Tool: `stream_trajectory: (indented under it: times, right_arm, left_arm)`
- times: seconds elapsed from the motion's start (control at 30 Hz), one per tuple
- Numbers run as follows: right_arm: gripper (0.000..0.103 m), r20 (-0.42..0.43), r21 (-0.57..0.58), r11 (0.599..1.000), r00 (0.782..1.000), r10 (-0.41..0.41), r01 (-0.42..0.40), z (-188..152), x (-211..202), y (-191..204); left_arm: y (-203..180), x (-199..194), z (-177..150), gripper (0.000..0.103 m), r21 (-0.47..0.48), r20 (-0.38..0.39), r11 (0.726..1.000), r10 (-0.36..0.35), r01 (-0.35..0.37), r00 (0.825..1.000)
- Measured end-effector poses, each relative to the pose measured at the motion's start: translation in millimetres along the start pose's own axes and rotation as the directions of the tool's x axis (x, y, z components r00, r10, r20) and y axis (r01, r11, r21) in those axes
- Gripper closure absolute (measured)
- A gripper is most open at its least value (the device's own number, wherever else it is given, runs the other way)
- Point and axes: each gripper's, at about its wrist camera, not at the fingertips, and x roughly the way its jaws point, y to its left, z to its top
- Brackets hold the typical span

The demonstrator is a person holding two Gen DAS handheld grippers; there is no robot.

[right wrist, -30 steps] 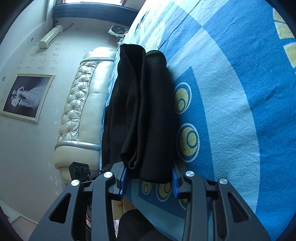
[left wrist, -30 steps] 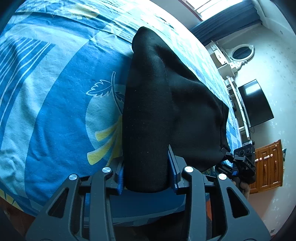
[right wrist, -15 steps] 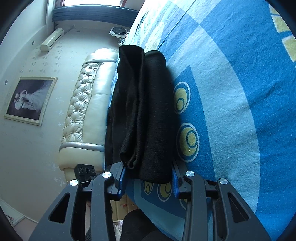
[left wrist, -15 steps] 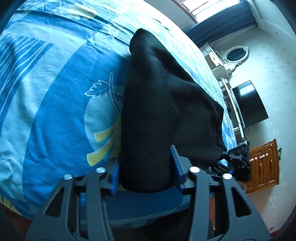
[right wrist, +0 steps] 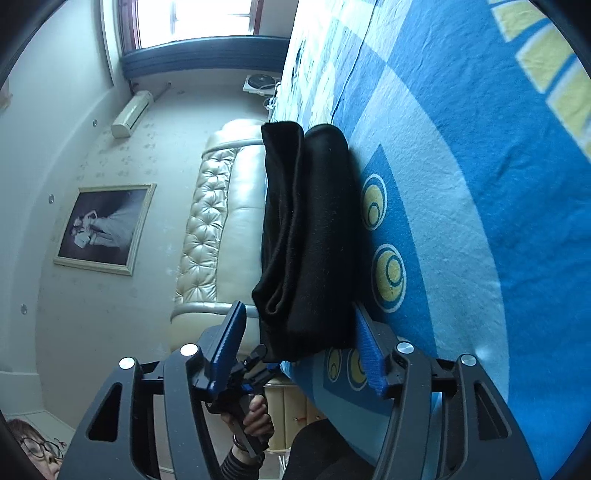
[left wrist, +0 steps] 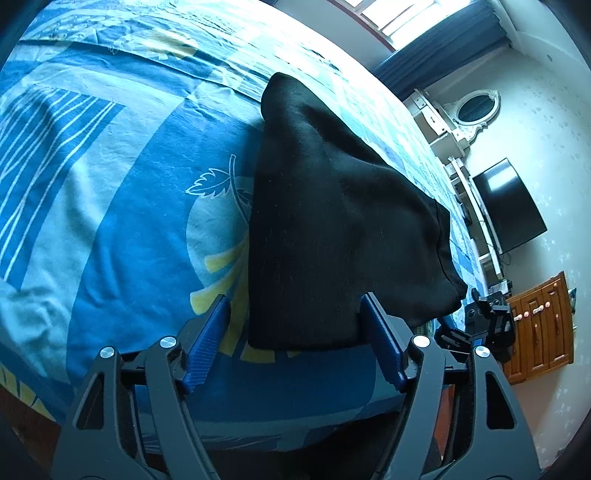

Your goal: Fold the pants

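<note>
Both jaws are being held wide around the folded pants (left wrist: 332,236); loose layers (right wrist: 284,236) risk being dragged apart during withdrawal.

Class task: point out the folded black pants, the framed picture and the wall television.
black pants (left wrist: 314,240), left wrist view, middle of the top fold.
framed picture (right wrist: 105,229), right wrist view, centre of the print.
television (left wrist: 508,206), left wrist view, screen centre.

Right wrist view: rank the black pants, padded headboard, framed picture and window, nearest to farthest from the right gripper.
From the right gripper:
1. Black pants, folded, between its open fingers.
2. Padded headboard, just left, beyond the pants.
3. Framed picture, on the left wall.
4. Window, far end, top.
</note>
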Motion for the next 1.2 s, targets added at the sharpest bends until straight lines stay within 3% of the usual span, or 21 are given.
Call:
stream_trajectory:
  times: [0.3,0.47,0.57,0.77,0.9,0.97,1.03,1.2]
  right_arm:
    - [0.027,0.066,0.024,0.998,0.996,-0.060,0.058,-7.3,-21.9,10.7]
    - [0.023,0.056,-0.017,0.984,0.982,-0.178,0.179,-15.3,-24.9,23.8]
    - [0.022,0.059,-0.055,0.958,0.959,-0.279,0.282,-25.1,-26.3,29.7]
    - [0.021,0.145,-0.132,0.861,0.869,-0.473,0.491,-45.4,-28.9,44.4]
    - [0.021,0.228,-0.206,0.758,0.784,-0.577,0.619,-61.0,-19.9,64.5]
    - [0.021,0.281,-0.264,0.680,0.729,-0.624,0.684,-70.8,-12.9,75.2]
    - [0.021,0.321,-0.317,0.614,0.691,-0.648,0.723,-78.8,-5.7,84.1]
    - [0.020,0.391,-0.357,0.514,0.625,-0.676,0.780,-93.1,3.7,95.4]
  left_arm:
    - [-37.6,-24.3,-19.9,0.019,0.124,0.073,0.978,0.159,-0.167,0.985]
    - [-60.2,-40.9,-31.1,0.012,0.154,0.129,0.964,0.198,-0.217,0.972]
    - [-72.1,-49.8,-38.5,0.011,0.164,0.170,0.954,0.223,-0.250,0.960]
    - [-82.1,-61.6,-53.4,0.006,0.170,0.235,0.937,0.261,-0.304,0.936]
    - [-82.1,-66.3,-59.8,0.006,0.176,0.256,0.919,0.304,-0.353,0.918]
    - [-81.4,-70.1,-62.2,0.006,0.167,0.268,0.913,0.321,-0.372,0.908]
    - [-80.8,-74.0,-64.4,0.006,0.155,0.277,0.910,0.334,-0.385,0.901]
    - [-81.0,-79.2,-69.8,0.006,0.159,0.291,0.894,0.364,-0.419,0.885]
